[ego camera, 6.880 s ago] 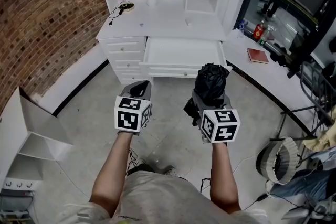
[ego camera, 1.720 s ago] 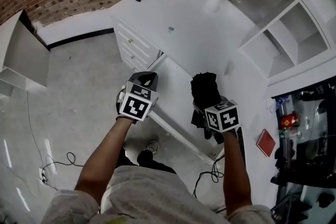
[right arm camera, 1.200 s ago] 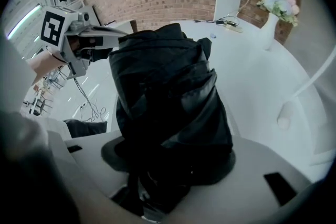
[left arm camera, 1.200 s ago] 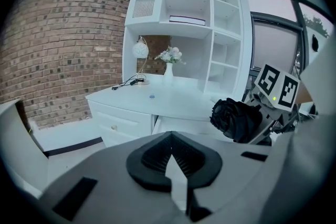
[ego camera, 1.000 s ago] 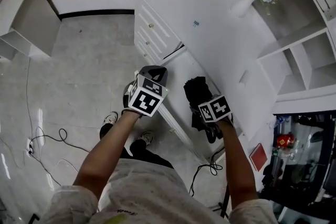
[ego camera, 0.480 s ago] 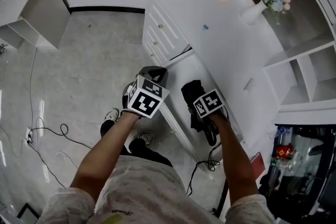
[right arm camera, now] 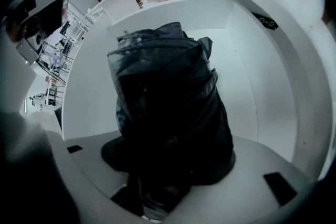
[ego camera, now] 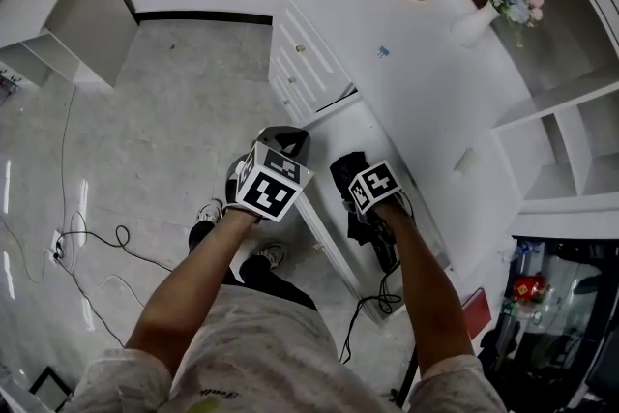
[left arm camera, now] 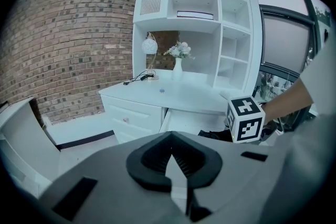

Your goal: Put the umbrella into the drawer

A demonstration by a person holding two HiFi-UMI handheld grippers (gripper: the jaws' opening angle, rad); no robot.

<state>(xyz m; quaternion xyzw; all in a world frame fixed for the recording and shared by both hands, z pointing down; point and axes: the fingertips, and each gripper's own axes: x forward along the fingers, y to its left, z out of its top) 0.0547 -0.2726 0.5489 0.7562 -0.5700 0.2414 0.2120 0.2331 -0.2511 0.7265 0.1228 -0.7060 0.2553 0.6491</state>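
Right gripper view: black folded umbrella (right arm camera: 168, 97) clamped tight in the right gripper (right arm camera: 160, 186), poised over the open drawer (right arm camera: 252, 86); best lower it flat onto the drawer floor before releasing. Left gripper (left arm camera: 170, 162) hovers alongside, jaws together, empty

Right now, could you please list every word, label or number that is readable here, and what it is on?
No text is legible.
Marker cubes: square patterns only, no letters.
Shirt print: too blurred to read.
Small sticker: too small to read.
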